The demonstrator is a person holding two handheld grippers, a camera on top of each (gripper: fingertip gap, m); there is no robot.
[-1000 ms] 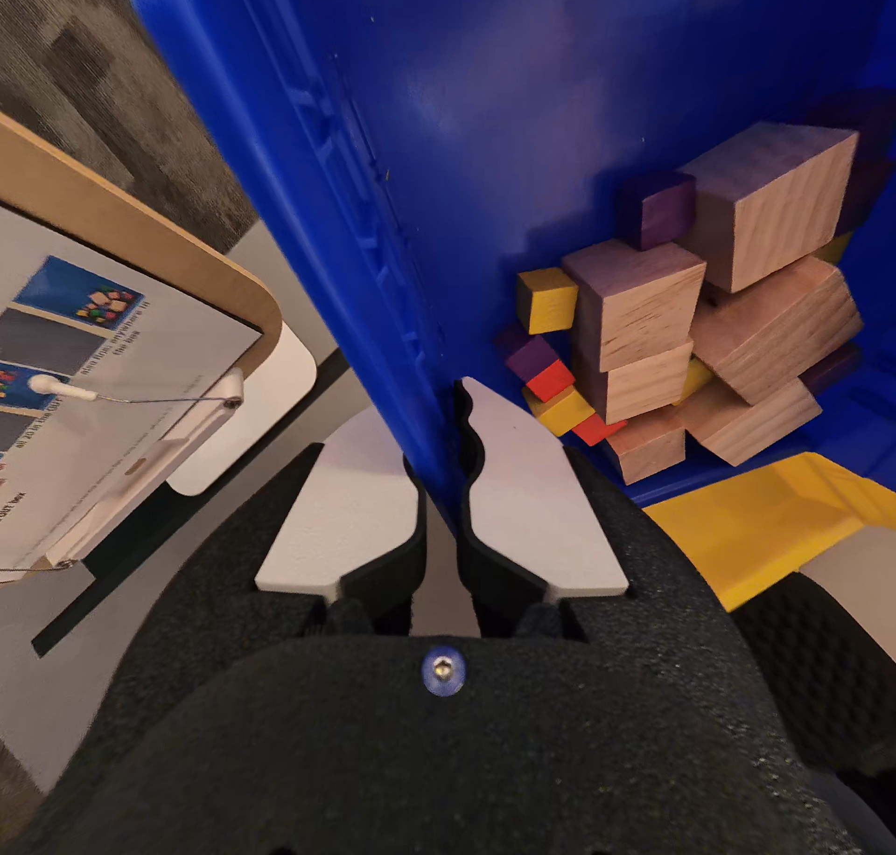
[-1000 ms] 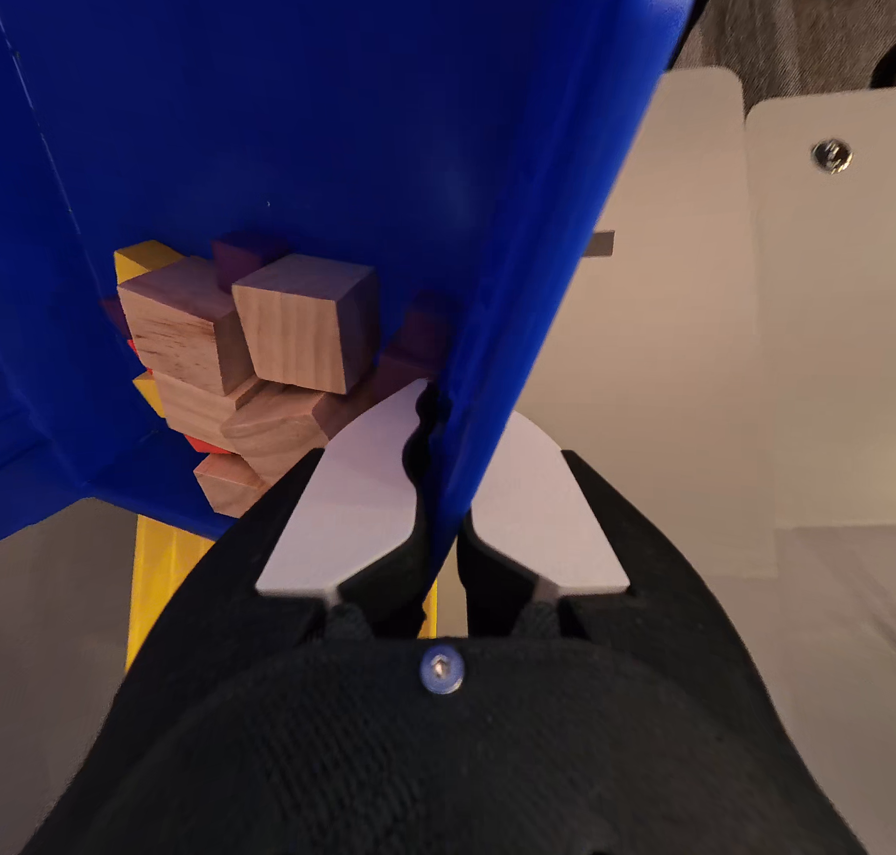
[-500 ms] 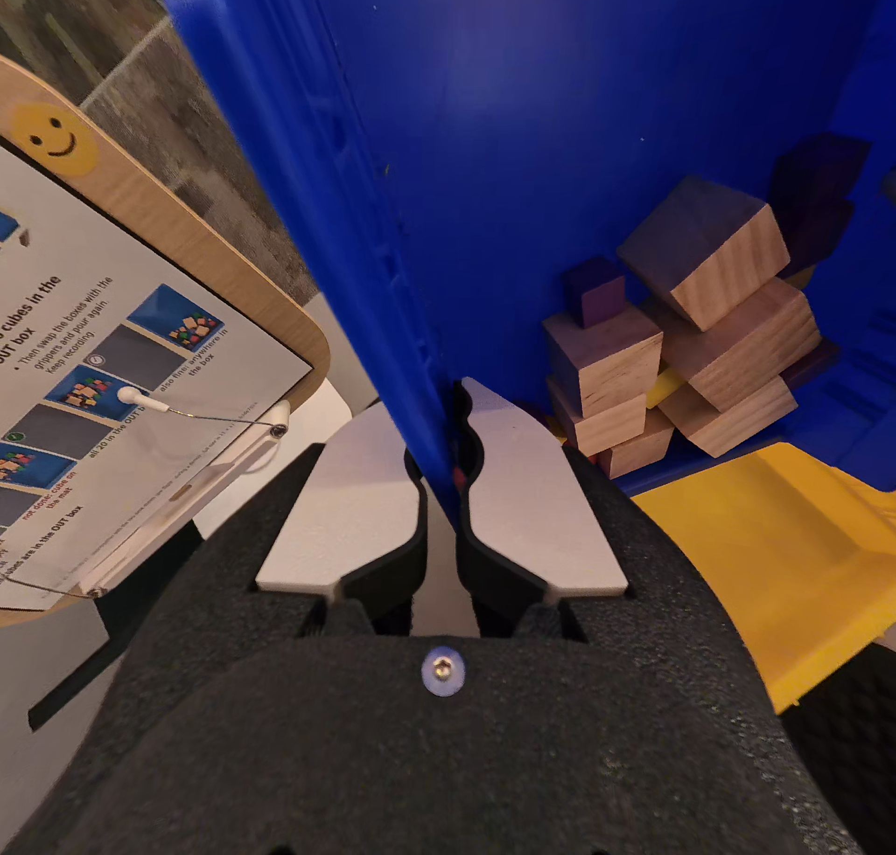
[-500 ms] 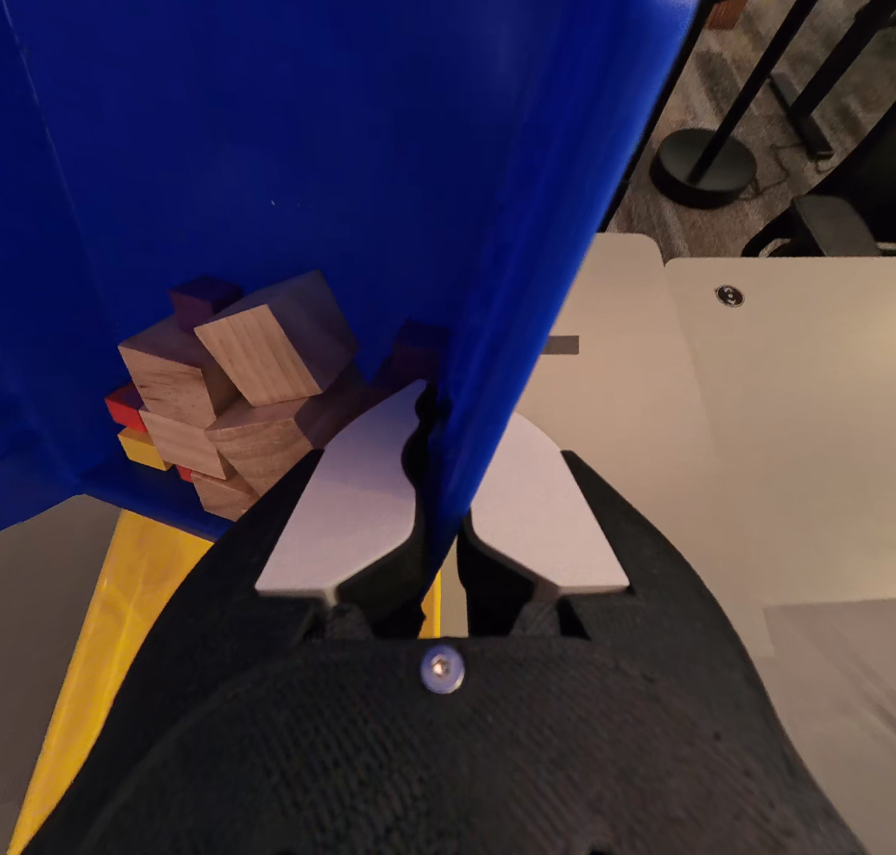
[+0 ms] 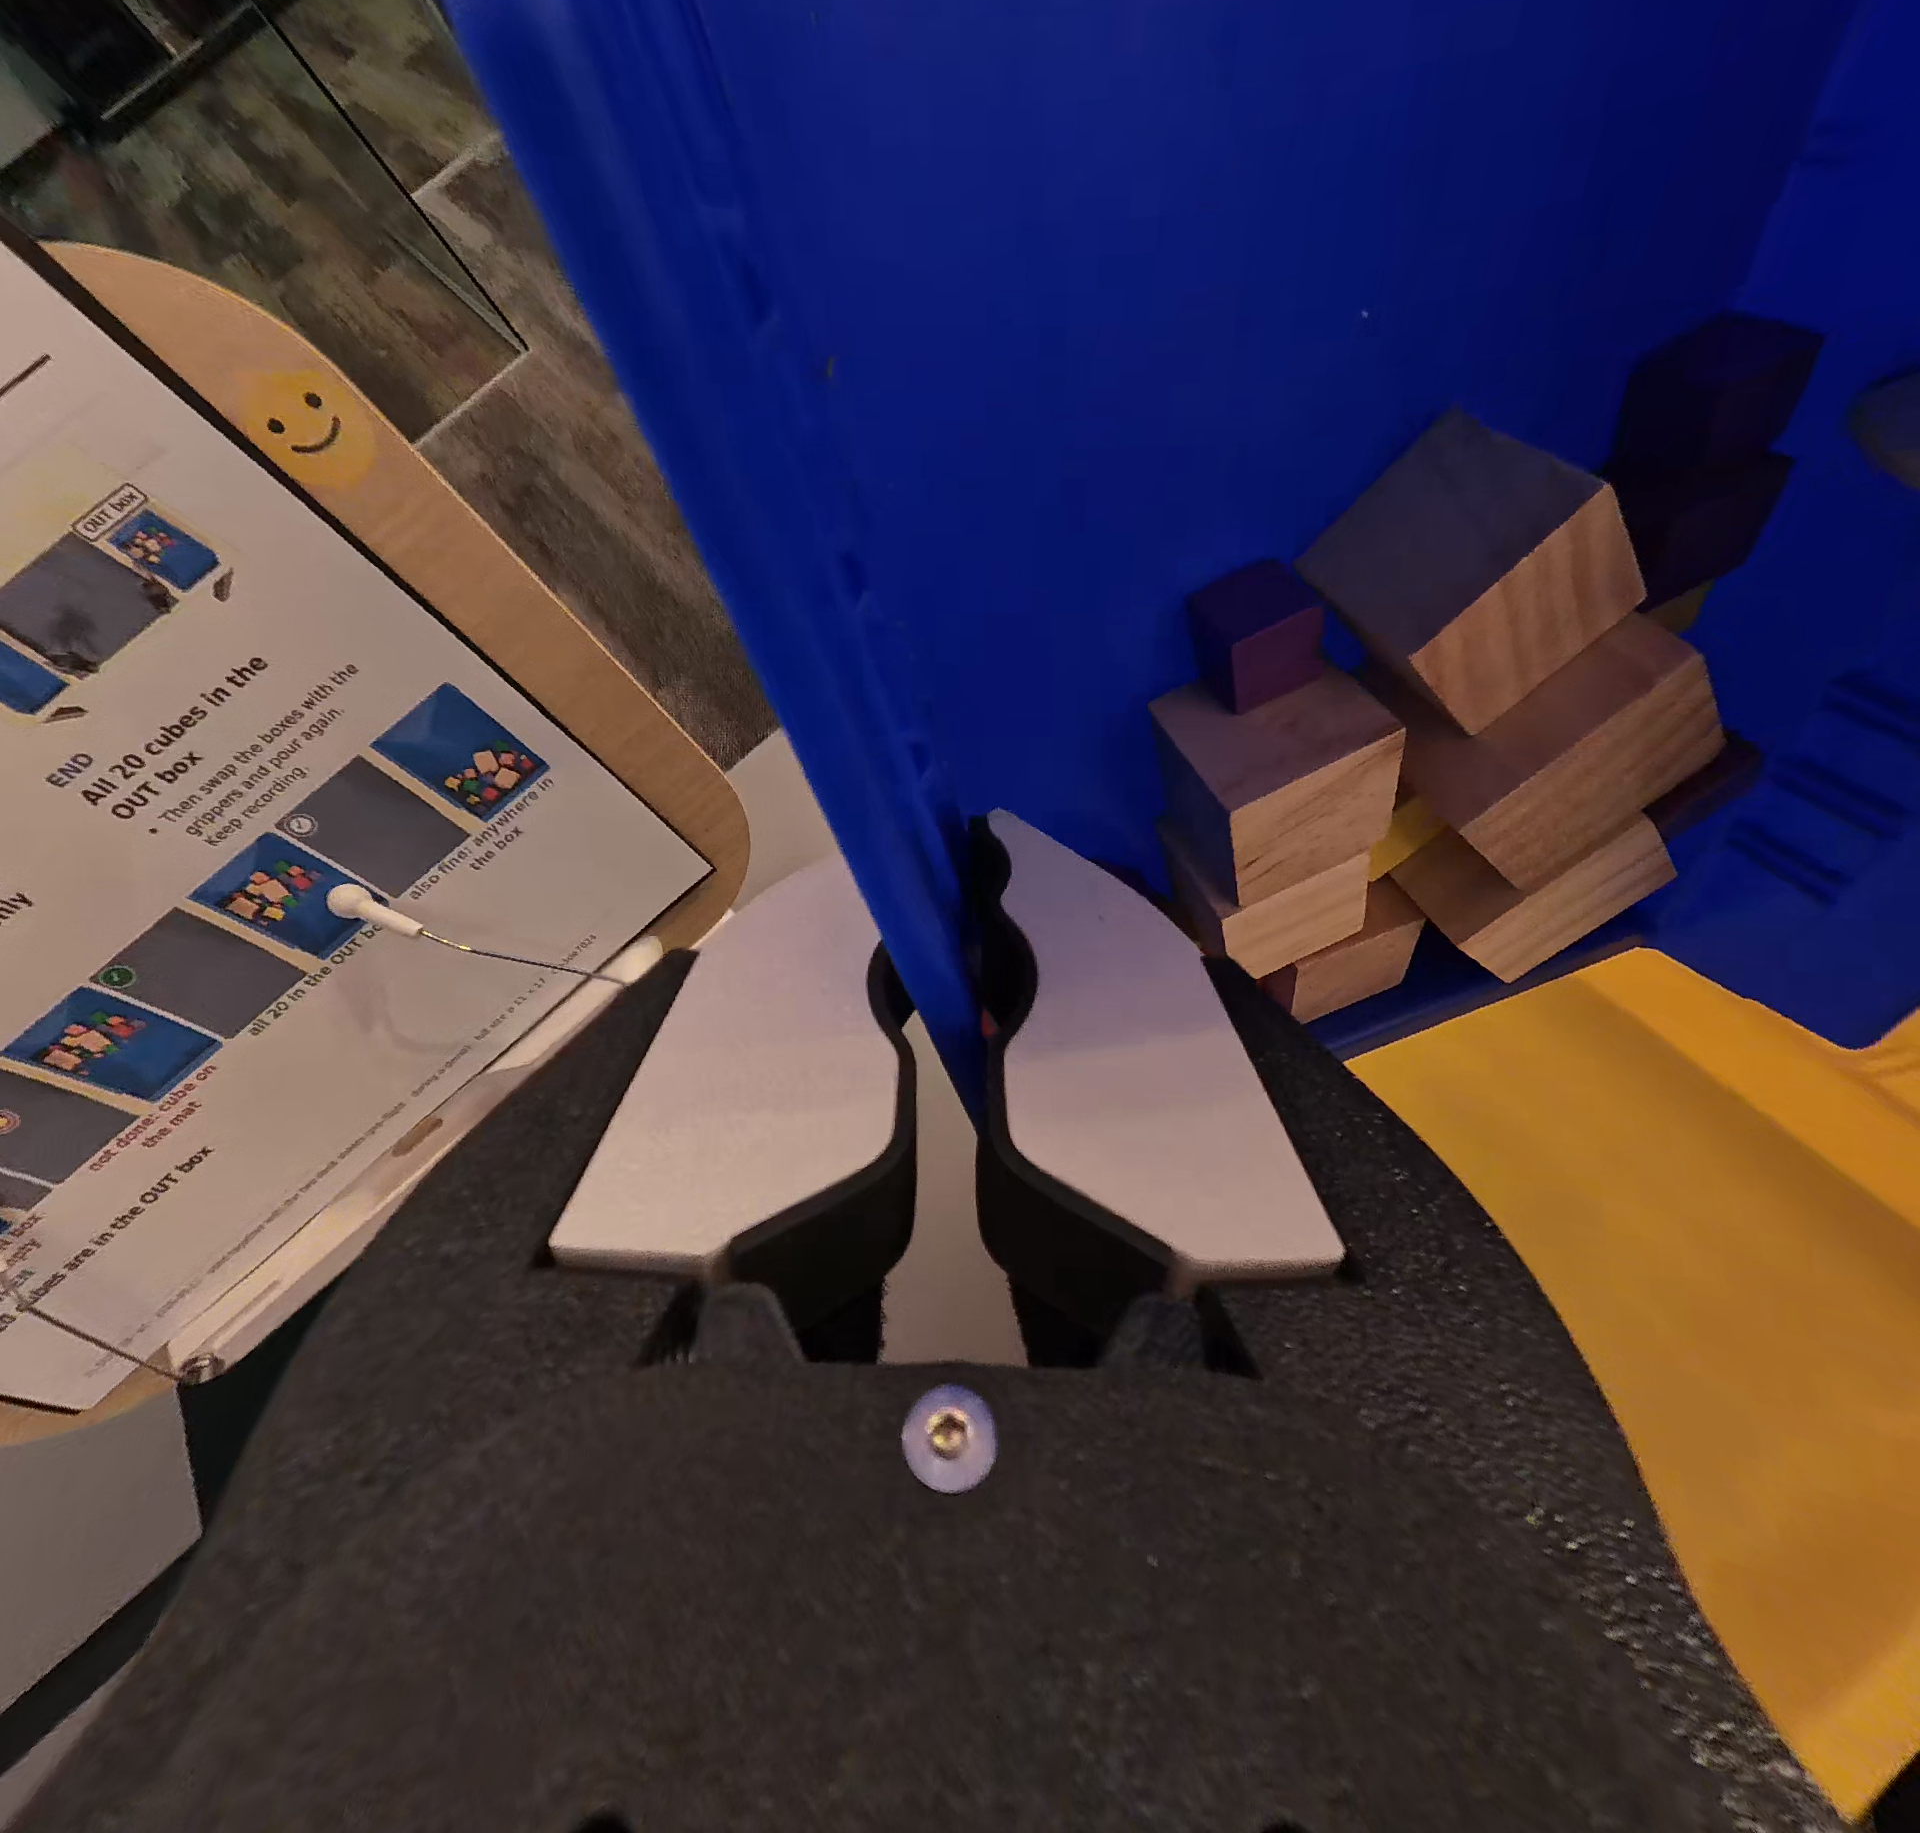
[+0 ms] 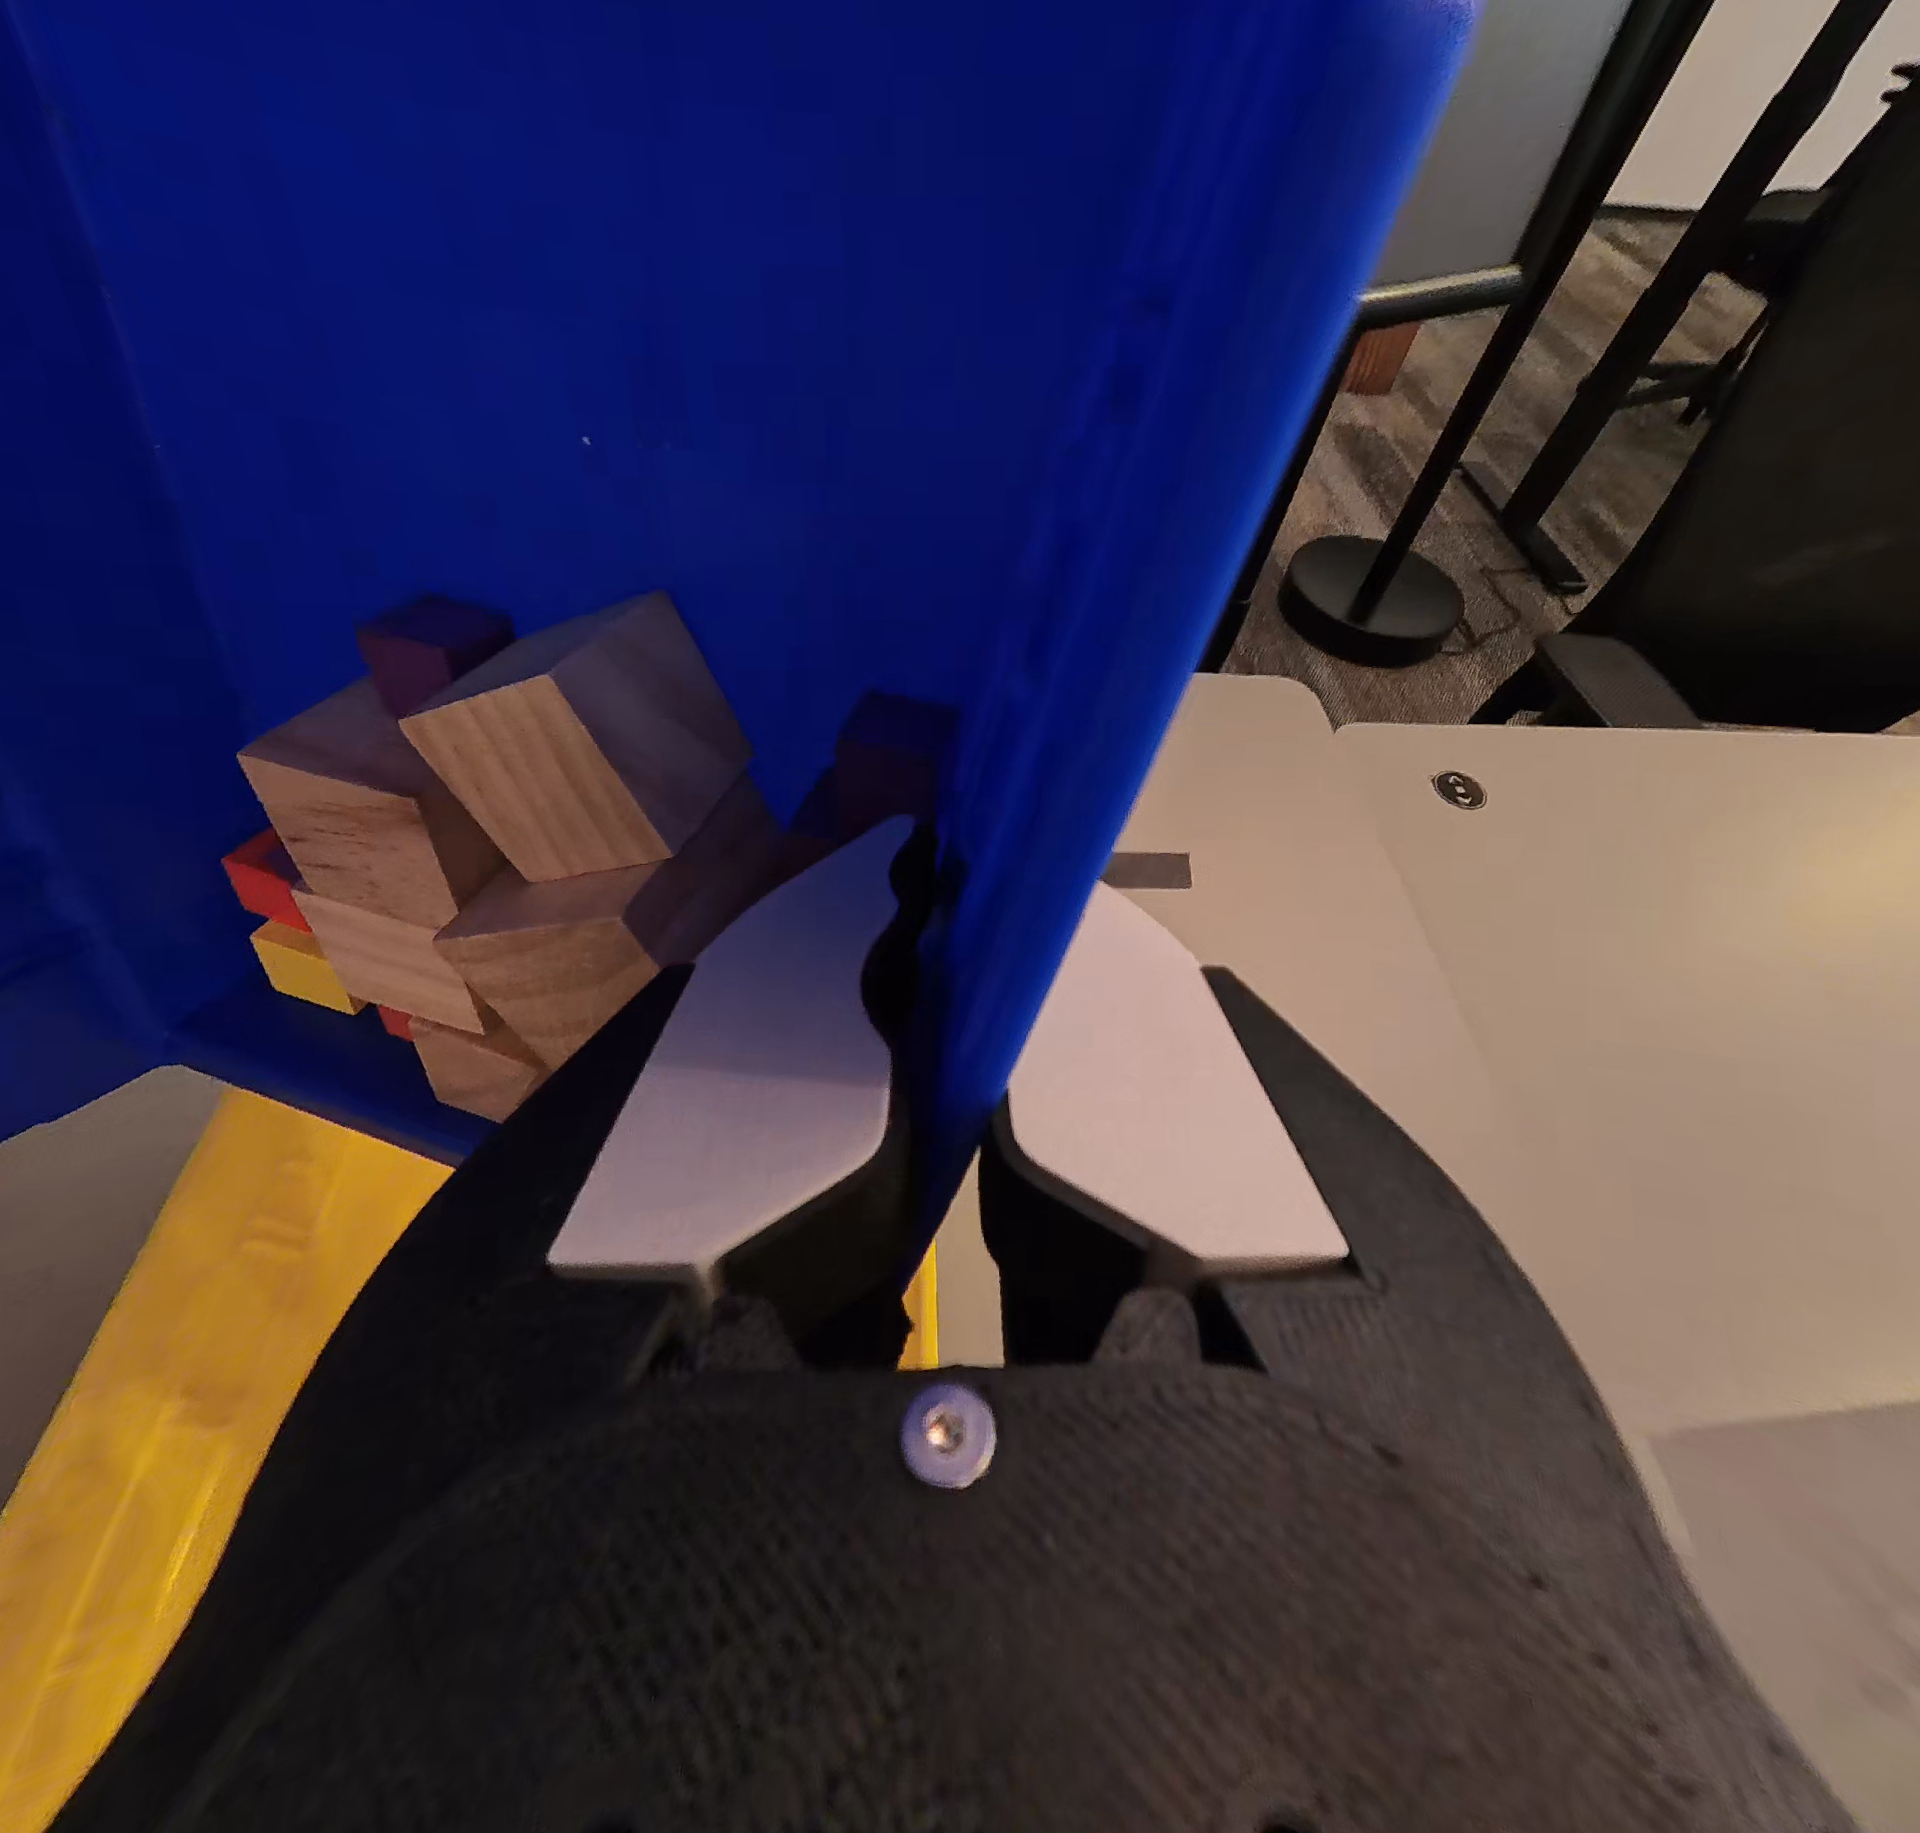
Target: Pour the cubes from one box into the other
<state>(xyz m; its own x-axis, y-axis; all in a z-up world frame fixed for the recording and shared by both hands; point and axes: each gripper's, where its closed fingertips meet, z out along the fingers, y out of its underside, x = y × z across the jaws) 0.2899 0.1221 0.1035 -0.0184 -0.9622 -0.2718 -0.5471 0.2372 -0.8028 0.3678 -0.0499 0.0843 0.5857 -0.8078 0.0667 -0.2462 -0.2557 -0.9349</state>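
- Cubes [image 5: 1455, 744] are heaped against the low lip of the blue box [image 5: 1039, 329], which I hold tipped steeply over the yellow box [image 5: 1662, 1212]; none have gone over yet, as far as either wrist view shows.
- Compared with a second ago, the heap has resettled: the big plain wooden cube on top [image 6: 582, 734] has rolled to a new angle, and the small yellow and red cubes at the left side of the pile have mostly dropped out of the left wrist view, while red and yellow edges still show in the right one.
- The yellow box now fills far more of both views below the blue lip, so the tilt has steepened and the pour edge sits over the target.
- My left gripper [image 5: 951, 952] is clamped nearly closed on the blue box's left wall, one finger inside and one outside.
- My right gripper [image 6: 940, 952] pinches the opposite wall the same way, jaws almost together with only the plastic between them.
- The instruction board [image 5: 312, 796] stands to the left on the desk [image 6: 1558, 1056], clear of the pour.
- My read: the pile is jammed but loosening; a little more tilt should release it, probably all at once, so the lip must stay well inside the yellow box.
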